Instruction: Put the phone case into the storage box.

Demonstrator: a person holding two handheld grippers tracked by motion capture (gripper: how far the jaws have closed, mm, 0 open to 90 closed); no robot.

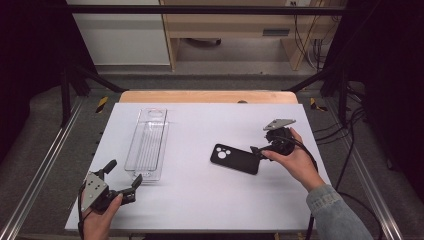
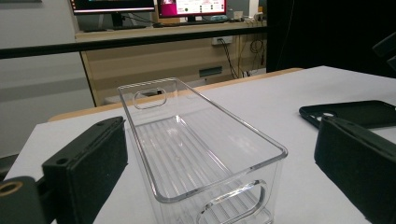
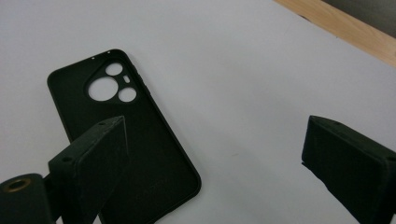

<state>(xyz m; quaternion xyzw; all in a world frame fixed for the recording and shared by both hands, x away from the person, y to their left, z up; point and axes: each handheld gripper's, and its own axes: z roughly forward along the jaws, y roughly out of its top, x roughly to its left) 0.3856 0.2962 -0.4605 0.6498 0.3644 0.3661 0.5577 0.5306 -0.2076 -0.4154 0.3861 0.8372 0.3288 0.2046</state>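
phone case (image 1: 235, 158): black, lying flat on the white table (image 1: 200, 205), right of the middle, camera cutouts at its left end. From where I sit nothing's gripping it.
right gripper (image 1: 257, 150): right at the case's right end, jaws spread wide. In the right gripper view (image 3: 212, 154) 1 jaw hangs over the case (image 3: 126, 140), the other over bare table, so no hold.
clear bin (image 1: 147, 143): empty, long, left of the case and well apart from it.
left gripper (image 1: 124, 173): near the bin's close end, jaws wide too, the bin (image 2: 196, 154) sitting between them, not pinched as far as I see.
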